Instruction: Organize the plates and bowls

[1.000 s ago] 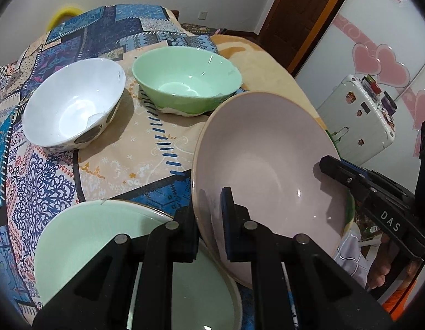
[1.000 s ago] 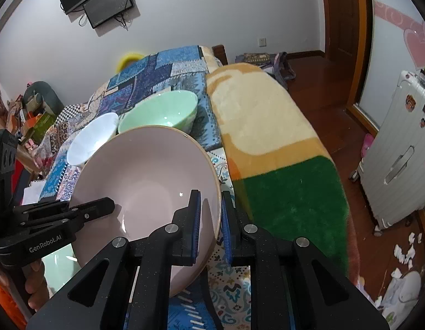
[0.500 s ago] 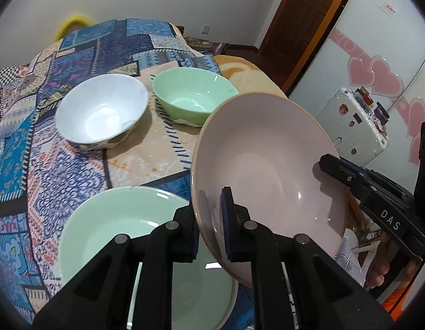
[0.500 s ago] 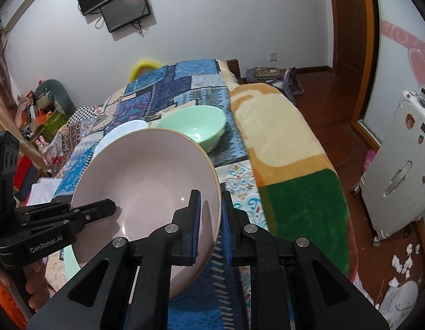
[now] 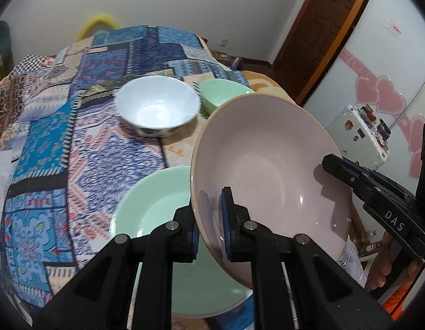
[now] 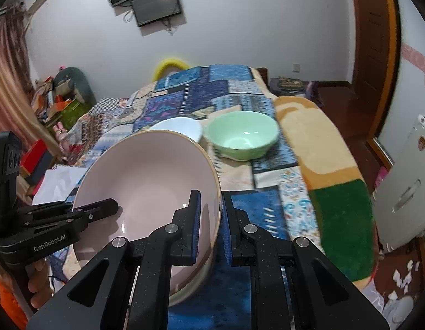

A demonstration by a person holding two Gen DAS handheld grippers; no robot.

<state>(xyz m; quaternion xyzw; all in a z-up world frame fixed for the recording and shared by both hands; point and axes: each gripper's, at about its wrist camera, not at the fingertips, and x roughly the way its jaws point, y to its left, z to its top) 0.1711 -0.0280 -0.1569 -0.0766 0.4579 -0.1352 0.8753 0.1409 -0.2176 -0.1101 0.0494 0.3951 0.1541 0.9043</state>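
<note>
Both grippers are clamped on opposite edges of the pink plate (image 5: 267,170): the left gripper (image 5: 209,220) bites the rim at the bottom centre of the left wrist view, and the right gripper (image 6: 211,220) bites the other rim at the bottom centre of the right wrist view. Compared with a second ago, the plate is carried higher and further over the bed; the white bowl (image 5: 157,110) and the green bowl (image 6: 242,134) now sit smaller and more to the upper middle of both frames. The green plate (image 5: 163,209) lies directly under the pink one, at the lower centre of the left view.

This suggests the plate is lifted in order to be stacked, probably on the green plate, but it is not yet set down.

All four dishes look empty. The two bowls stand just beside each other on the patterned blanket (image 5: 61,143), each upright.
</note>
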